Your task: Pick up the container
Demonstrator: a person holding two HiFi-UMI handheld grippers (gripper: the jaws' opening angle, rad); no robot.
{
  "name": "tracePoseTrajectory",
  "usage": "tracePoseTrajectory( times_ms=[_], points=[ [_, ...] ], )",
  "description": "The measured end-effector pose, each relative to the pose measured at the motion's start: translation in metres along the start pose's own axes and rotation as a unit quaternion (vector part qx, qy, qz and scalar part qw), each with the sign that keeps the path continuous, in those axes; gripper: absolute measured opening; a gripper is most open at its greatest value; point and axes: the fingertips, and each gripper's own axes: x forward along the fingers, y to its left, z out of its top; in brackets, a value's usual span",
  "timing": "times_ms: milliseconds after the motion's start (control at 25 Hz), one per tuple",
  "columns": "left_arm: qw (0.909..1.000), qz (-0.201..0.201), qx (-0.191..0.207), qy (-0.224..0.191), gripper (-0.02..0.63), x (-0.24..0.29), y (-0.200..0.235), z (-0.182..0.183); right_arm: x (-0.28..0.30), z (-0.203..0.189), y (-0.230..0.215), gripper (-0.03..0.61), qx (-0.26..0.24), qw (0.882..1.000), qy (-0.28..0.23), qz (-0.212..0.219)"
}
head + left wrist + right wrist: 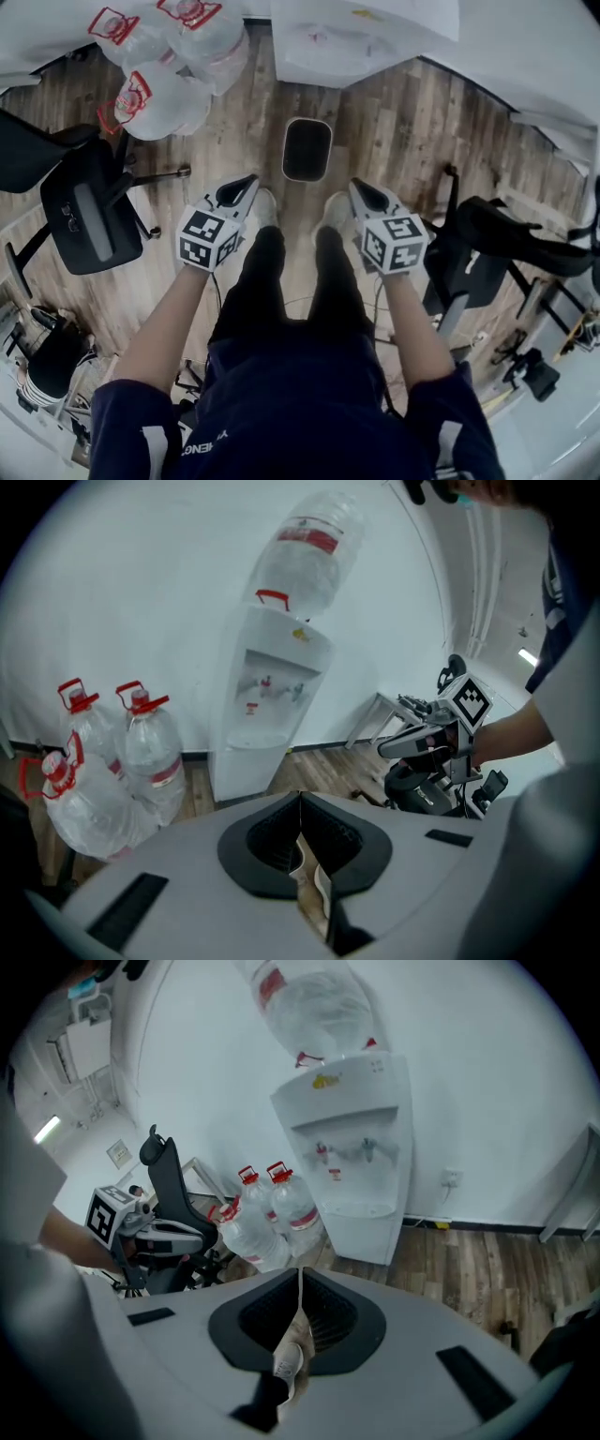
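A black rectangular container (307, 150) with a pale rim stands on the wood floor, just ahead of the person's feet and in front of the water dispenser (361, 37). My left gripper (246, 180) is held above the floor to the container's near left, jaws shut with nothing between them. To the near right of the container my right gripper (361, 185) is also shut and empty. Both point forward. In the left gripper view the closed jaws of the left gripper (300, 799) meet in a line; the right gripper (300, 1274) looks the same. Neither gripper view shows the container.
Several large water bottles (164, 66) with red caps lie at the far left by the dispenser. A black office chair (89, 211) stands at the left and another chair (487, 244) at the right. White walls close off the far side.
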Motion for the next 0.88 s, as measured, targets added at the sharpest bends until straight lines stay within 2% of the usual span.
tracePoseTrajectory(
  times_ms=[160,360,480,600,880],
  points=[
    [0.9993,0.01,-0.025,0.027,0.026,0.059,0.024,-0.04,0.063,-0.036,-0.038,0.017,0.019,0.999,0.032,0.006],
    [0.9965,0.013,-0.043,0.07,0.028,0.136,0.049,-0.109,0.149,-0.099,-0.074,0.017,0.022,0.996,0.09,0.01],
    [0.9927,0.015,-0.072,0.096,0.082,0.18,0.065,-0.154,0.196,-0.138,-0.095,0.021,0.03,0.992,0.122,0.009],
    [0.9876,0.018,-0.101,0.119,0.115,0.225,0.078,-0.197,0.238,-0.175,-0.119,0.093,0.051,0.988,0.145,0.006],
    [0.9717,0.025,-0.152,0.179,0.201,0.31,0.107,-0.289,0.322,-0.249,-0.164,0.169,0.098,0.978,0.186,-0.013]
  ],
)
